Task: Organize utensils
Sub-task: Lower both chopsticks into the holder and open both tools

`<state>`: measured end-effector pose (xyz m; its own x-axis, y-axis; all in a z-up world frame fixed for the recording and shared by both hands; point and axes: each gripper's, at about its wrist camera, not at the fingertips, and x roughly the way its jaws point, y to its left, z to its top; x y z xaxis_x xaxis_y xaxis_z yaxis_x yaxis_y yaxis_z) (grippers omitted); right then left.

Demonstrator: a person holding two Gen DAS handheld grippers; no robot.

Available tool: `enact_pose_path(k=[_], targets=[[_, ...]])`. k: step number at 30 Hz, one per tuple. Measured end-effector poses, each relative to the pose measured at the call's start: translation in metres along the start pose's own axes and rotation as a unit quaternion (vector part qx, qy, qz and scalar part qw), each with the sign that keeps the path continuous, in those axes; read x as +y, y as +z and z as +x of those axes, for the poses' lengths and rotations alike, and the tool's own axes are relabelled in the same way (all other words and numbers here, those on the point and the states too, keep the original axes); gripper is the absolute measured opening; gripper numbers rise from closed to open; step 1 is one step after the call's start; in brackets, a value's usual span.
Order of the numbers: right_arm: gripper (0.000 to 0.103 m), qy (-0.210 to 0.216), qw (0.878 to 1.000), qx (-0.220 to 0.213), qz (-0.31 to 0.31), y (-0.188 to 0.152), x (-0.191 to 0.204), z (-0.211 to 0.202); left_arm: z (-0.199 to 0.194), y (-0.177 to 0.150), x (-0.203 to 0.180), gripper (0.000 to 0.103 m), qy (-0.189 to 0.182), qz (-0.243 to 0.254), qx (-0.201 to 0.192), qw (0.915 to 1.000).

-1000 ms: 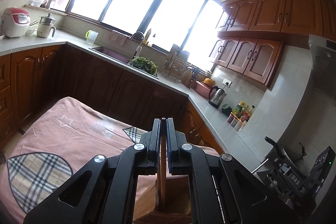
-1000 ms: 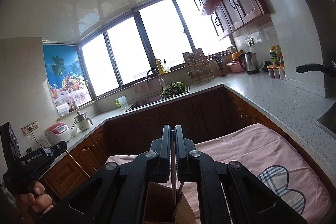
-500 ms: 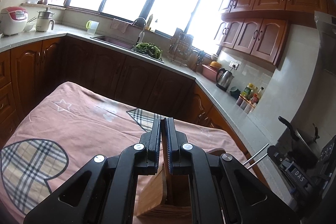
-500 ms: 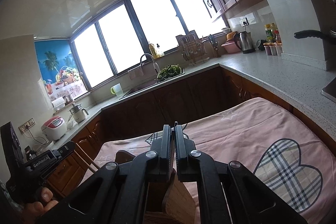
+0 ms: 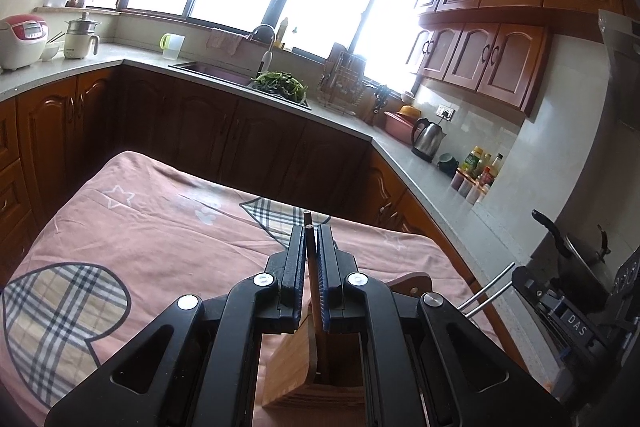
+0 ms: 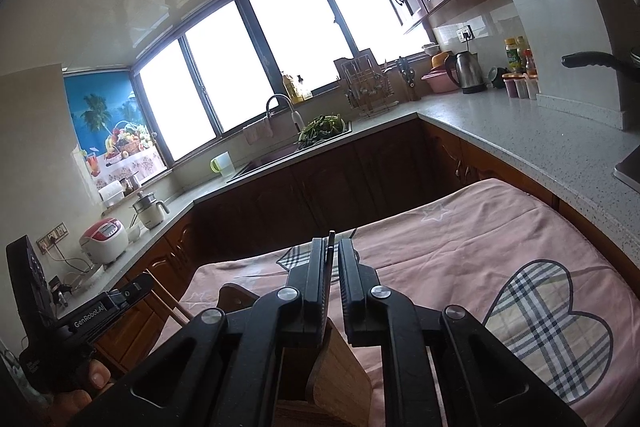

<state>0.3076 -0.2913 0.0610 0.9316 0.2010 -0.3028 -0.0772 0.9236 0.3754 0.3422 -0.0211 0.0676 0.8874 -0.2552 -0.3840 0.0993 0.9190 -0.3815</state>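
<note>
Left gripper (image 5: 309, 241): jaws opening, brown chopsticks (image 5: 309, 259) between them, standing in wooden holder (image 5: 320, 371).
Right gripper (image 6: 331, 255): jaws opening, dark chopstick (image 6: 330, 247) leaning on left pad.
Holder: on pink-clothed table (image 5: 160, 227).
Right view only: hand (image 6: 80, 391) at 8 o'clock.

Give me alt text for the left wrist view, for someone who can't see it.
The left hand-held gripper, jaws opening, has brown chopsticks standing between its fingers, their lower ends inside a wooden utensil holder on a pink tablecloth. Behind are dark wood cabinets, a sink and bright windows.
</note>
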Motion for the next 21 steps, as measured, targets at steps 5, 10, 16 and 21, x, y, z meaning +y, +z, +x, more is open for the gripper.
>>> enact_pose_path(k=[5,10,16,21], targets=[[0.062,0.007,1.0,-0.017,0.0,-0.001,-0.002,-0.01,-0.014,0.001,0.001,0.046,-0.006,-0.002,-0.006,1.0],[0.093,0.015,0.999,-0.034,0.009,0.002,-0.005,-0.029,-0.042,-0.002,0.007,0.09,0.006,-0.007,-0.02,0.9998],[0.097,0.017,0.999,-0.03,0.018,-0.005,-0.009,-0.052,-0.071,-0.012,0.021,0.095,0.013,-0.014,-0.004,0.9998],[0.097,0.02,0.999,-0.011,0.024,-0.019,-0.01,-0.069,-0.095,-0.024,0.031,0.095,0.019,-0.021,0.01,0.9996]])
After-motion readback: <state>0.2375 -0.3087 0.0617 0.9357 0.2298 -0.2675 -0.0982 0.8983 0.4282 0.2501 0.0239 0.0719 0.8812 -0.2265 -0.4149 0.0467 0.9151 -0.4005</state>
